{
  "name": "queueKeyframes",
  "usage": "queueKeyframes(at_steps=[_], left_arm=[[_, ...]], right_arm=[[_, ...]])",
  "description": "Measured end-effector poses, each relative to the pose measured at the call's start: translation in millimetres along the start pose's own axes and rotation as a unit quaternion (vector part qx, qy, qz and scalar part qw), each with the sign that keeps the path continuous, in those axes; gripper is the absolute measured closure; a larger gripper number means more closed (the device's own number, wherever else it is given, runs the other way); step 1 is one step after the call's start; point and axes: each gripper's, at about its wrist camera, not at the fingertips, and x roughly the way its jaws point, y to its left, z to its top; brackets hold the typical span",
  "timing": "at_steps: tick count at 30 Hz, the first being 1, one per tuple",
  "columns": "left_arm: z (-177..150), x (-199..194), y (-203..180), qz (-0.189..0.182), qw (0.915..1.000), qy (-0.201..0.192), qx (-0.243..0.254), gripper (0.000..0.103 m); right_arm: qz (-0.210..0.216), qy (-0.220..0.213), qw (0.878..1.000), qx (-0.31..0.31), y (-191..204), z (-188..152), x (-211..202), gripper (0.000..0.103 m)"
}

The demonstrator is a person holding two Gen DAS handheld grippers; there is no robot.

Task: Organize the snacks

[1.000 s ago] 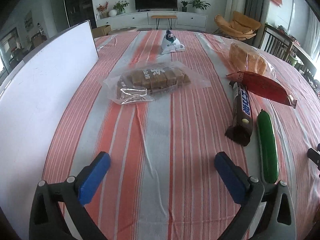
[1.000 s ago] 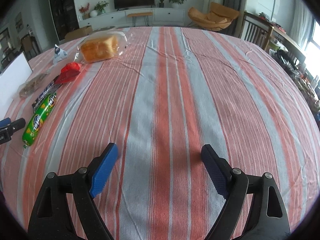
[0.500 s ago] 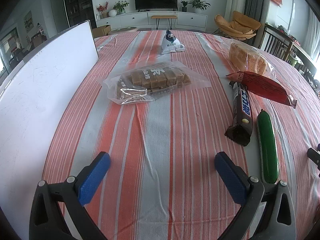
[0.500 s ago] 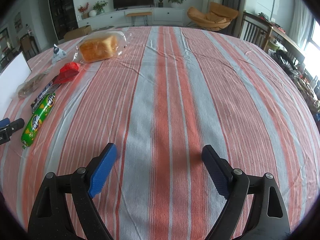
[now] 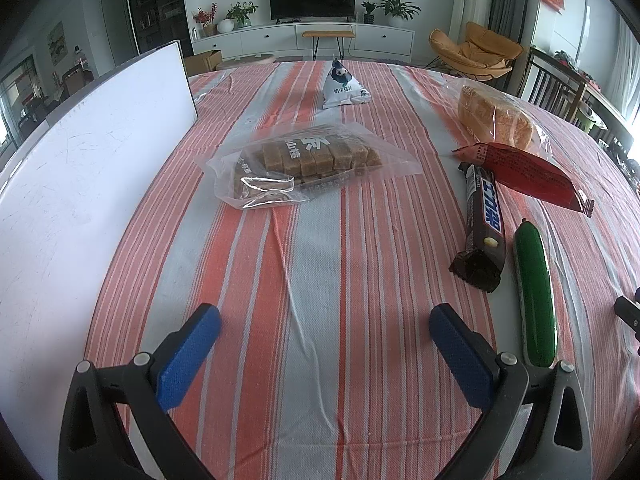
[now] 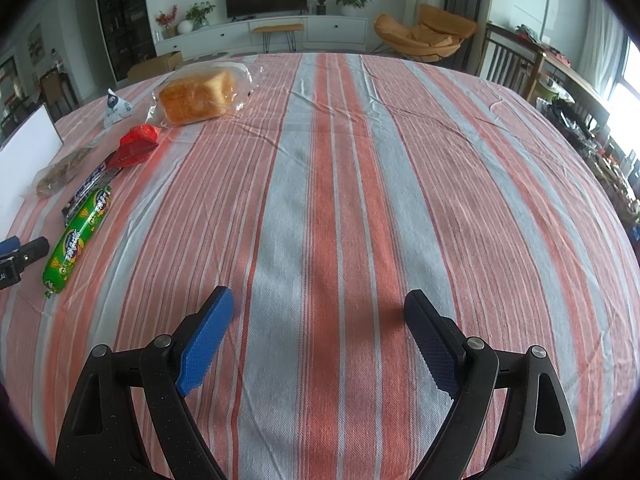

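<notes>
Both the left gripper [image 5: 324, 330] and right gripper [image 6: 318, 316] hang spread wide over the striped table [image 6: 360, 184], pinching nothing. The snacks lie toward the table's left edge: cake bag [image 5: 308, 168], chocolate bar [image 5: 482, 224], green sausage [image 5: 534, 296], red packet [image 5: 524, 174], bread loaf [image 5: 494, 118].

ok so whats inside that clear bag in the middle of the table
The clear bag holds rows of brown square blocks under a printed label. The label and glare off the plastic cover some, so their count cannot be told.
</notes>
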Motion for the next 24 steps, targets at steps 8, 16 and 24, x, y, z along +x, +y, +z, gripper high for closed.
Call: queueKeyframes(at_steps=[8, 16, 24], left_arm=[[0.1, 0.2, -0.1, 0.0, 1.0, 0.0, 0.0, 0.0], [0.2, 0.1, -0.1, 0.0, 1.0, 0.0, 0.0, 0.0], [0.1, 0.2, 0.0, 0.0, 1.0, 0.0, 0.0, 0.0]], right_arm=[[-0.008, -0.003, 1.0, -0.005, 2.2, -0.4, -0.8, 0.014], [-0.002, 0.0, 1.0, 0.0, 0.4, -0.4, -0.1, 0.014], [-0.001, -0.001, 1.0, 0.001, -1.3, -0.4, 0.4, 0.014]])
